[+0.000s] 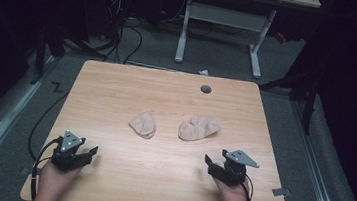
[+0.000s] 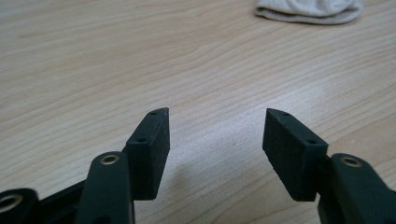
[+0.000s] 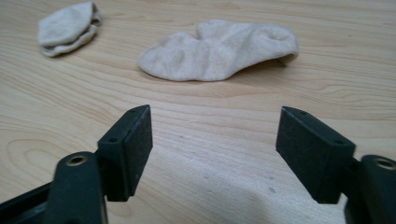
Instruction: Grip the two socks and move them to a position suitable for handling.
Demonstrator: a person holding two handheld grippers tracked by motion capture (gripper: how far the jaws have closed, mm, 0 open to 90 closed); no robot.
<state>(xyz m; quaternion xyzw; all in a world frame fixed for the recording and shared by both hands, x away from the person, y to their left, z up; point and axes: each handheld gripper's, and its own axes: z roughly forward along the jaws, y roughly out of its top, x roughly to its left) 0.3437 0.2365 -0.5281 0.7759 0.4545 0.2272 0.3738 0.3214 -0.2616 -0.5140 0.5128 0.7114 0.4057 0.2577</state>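
On the worktop (image 1: 118, 84): folded sock (image 1: 143, 124) ahead of left claw (image 1: 91, 150) | long sock (image 1: 198, 128) lying sideways, ahead of right claw (image 1: 208, 160), nearer | both claws apart, holding nothing

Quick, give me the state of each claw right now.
Left claw: open, holding nothing, over bare table.
Right claw: open, holding nothing, short of the socks.
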